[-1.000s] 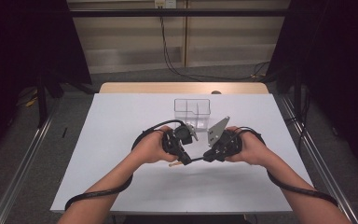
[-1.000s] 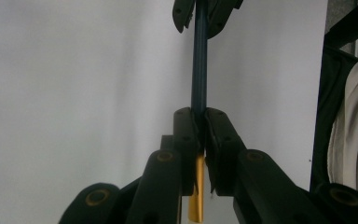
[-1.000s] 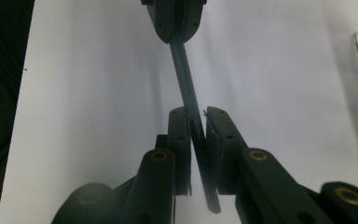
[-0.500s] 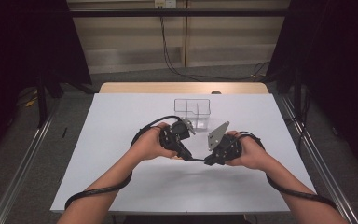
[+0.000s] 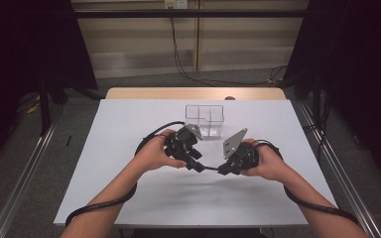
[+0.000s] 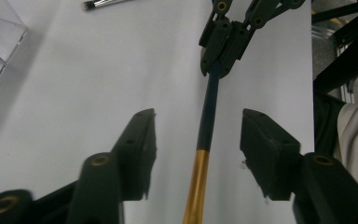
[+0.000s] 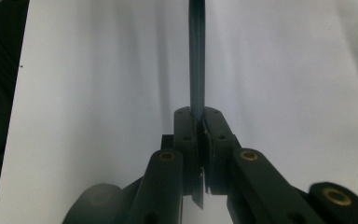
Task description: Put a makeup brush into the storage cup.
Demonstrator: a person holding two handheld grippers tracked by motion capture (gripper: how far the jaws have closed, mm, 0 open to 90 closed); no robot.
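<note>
Even overhead light on the white table (image 5: 129, 148), dark surround at 9 and 3 o'clock, soft shadow under the hands toward 6 o'clock, both gripper views softly blurred on near jaws at 6 o'clock, grey shadow bands, no glare

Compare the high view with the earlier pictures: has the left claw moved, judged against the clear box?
Yes. The left claw has drawn back toward the person, away from the clear box, and slightly leftward.
</note>
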